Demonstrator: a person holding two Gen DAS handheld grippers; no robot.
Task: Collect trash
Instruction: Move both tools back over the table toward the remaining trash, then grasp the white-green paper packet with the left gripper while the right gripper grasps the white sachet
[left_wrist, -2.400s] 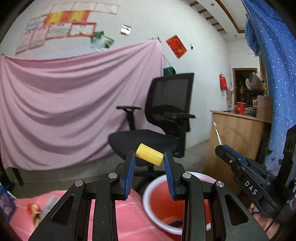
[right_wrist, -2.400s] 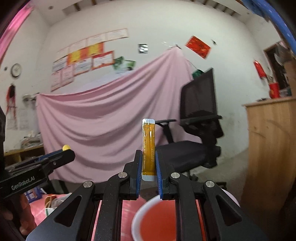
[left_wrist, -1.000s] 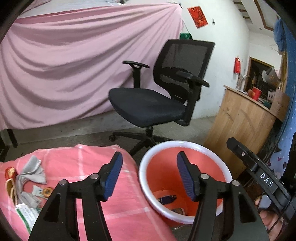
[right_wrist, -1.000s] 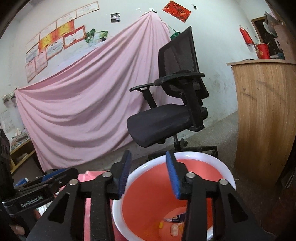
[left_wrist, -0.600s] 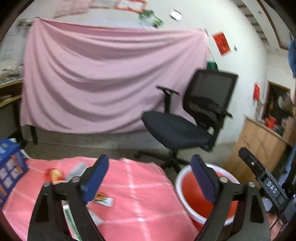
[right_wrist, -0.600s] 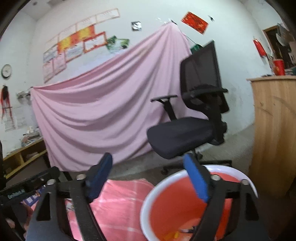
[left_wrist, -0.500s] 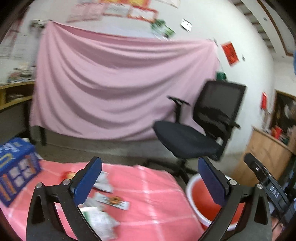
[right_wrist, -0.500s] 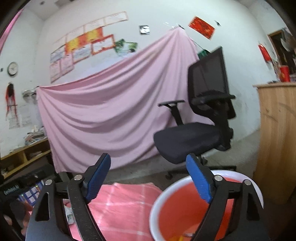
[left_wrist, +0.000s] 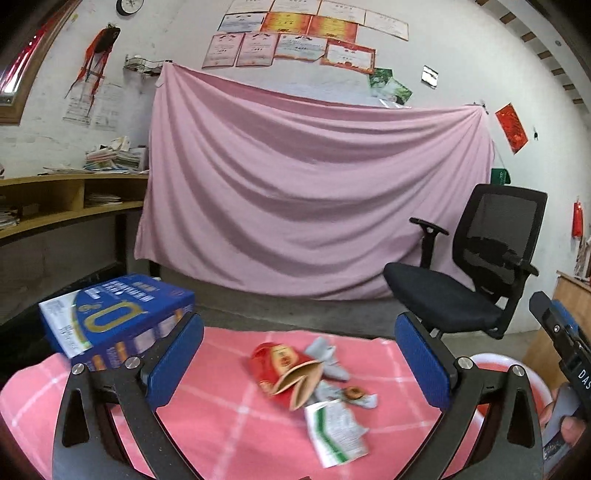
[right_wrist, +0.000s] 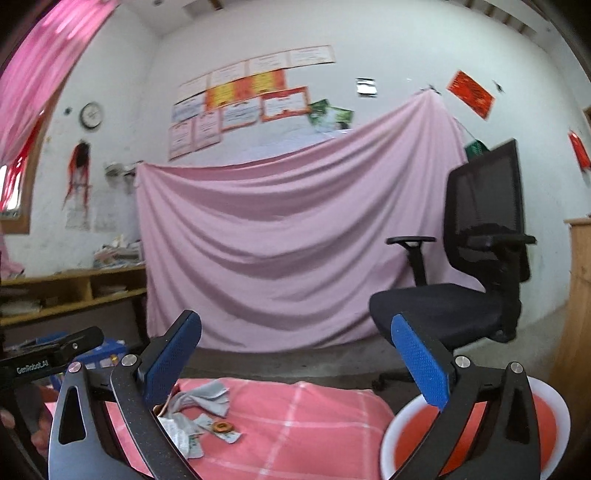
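Two tongs: left tongs (left_wrist: 297, 360) and right tongs (right_wrist: 295, 360) gape wide, holding nothing
Table: pink checked cloth (left_wrist: 229, 421); wrappers (left_wrist: 314, 380) heaped; blue box (left_wrist: 114, 314) on left
Room: pink sheet (left_wrist: 310, 199) on wall; black chair (left_wrist: 472, 273); red bin (right_wrist: 546, 421) beside table

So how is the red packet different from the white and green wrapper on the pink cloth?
The red packet is red with a gaping tan opening and looks puffed up; the white and green wrapper is pale with green print and lies flatter and crumpled. The red packet sits farther from the camera, and the wrapper nearer. Both lie loose on the pink checked cloth, and neither open gripper holds them.
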